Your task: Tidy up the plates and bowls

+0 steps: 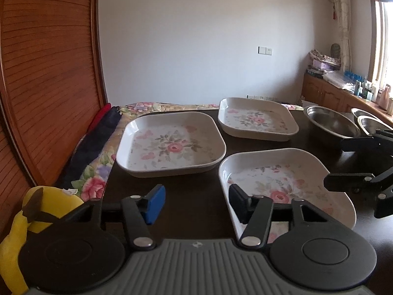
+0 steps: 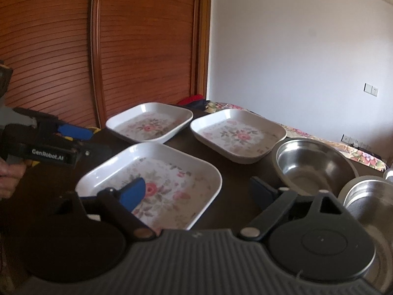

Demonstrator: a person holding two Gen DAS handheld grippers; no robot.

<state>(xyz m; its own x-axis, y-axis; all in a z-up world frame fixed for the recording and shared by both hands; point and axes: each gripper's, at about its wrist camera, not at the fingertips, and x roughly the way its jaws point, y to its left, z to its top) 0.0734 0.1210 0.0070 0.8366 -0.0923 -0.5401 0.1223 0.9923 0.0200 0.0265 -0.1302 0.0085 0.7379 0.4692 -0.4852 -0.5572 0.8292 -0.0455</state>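
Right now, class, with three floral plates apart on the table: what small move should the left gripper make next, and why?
Probably ease the left gripper forward so its open jaws straddle the nearest floral plate's left rim; one pad already overlaps the plate, and nothing is held yet.

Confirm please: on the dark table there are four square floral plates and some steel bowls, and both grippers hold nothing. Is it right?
Not quite: there are three square floral plates, not four. The right wrist view shows all of them: the nearest plate, one behind it and one further right. The rest stands: steel bowls on the dark table, left gripper and right gripper holding nothing.
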